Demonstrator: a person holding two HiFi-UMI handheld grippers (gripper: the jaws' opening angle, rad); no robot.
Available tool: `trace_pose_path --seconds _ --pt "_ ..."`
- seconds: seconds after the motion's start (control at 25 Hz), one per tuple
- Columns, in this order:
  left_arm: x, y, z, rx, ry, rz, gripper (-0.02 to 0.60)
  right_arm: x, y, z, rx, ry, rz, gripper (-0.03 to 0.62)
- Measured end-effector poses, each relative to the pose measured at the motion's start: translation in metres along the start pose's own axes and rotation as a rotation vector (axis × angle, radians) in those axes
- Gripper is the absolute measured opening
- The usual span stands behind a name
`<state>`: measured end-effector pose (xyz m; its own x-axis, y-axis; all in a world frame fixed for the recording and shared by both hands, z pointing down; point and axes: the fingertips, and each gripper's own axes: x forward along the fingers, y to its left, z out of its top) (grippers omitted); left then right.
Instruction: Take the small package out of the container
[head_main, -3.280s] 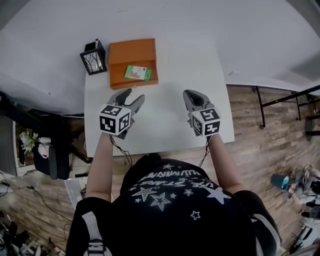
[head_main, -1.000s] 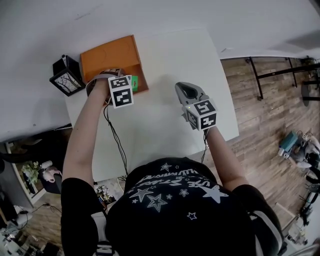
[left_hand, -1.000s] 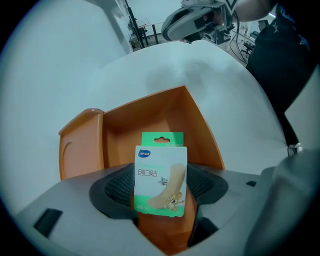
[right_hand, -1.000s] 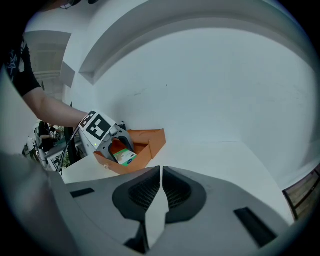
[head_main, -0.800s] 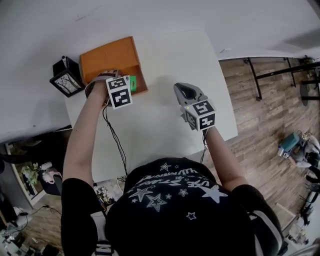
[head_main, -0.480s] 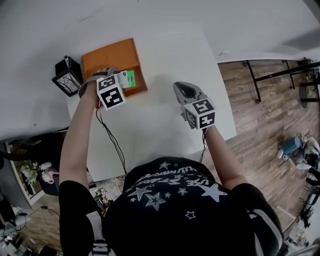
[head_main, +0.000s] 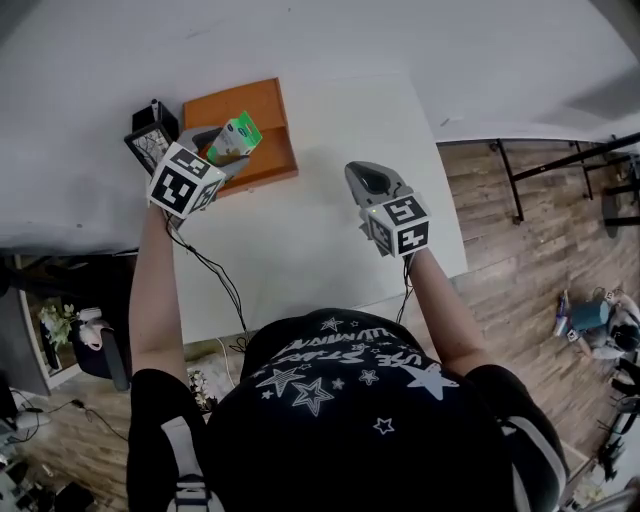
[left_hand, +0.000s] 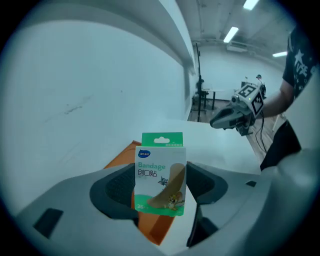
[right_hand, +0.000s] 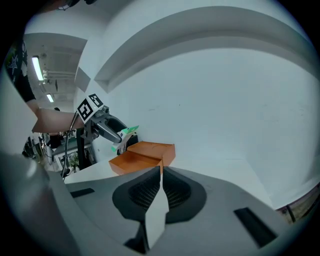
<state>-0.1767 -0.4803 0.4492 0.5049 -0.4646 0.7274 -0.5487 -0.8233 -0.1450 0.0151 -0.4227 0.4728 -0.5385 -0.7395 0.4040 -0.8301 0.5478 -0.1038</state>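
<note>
A small green and white bandage package stands upright between the jaws of my left gripper, which is shut on it. In the head view the package is held up over the near left part of the orange box, clear of its floor. The right gripper view shows the package lifted above the orange box. My right gripper hovers over the white table, right of the box, its jaws together with nothing between them.
A black lantern-like holder stands just left of the orange box, close to my left gripper. The table's far side meets a white wall. Wooden floor with metal stand legs lies to the right.
My left gripper reached into the orange box, shut on the bandage package and has lifted it up and out to the left. The right gripper has barely moved.
</note>
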Motion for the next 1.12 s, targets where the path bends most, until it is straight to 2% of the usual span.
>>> trace_pose_path --seconds 0.24,0.36,0.6,1.12 --pt "-0.044 -0.051 0.007 -0.299 -0.212 0.024 0.345 -0.039 0.017 0.0 0.005 -0.033 0.029 0.046" --pt "-0.057 -0.084 0.009 -0.403 -0.308 0.042 0.345 -0.057 0.02 -0.009 0.008 -0.039 0.036 0.046" --pt "-0.084 -0.147 -0.013 -0.544 -0.419 0.073 0.345 -0.091 0.043 -0.035 0.0 -0.035 0.063 0.046" --pt "-0.111 -0.265 -0.051 -0.76 -0.53 0.09 0.345 -0.158 0.083 -0.08 -0.005 -0.033 0.125 0.046"
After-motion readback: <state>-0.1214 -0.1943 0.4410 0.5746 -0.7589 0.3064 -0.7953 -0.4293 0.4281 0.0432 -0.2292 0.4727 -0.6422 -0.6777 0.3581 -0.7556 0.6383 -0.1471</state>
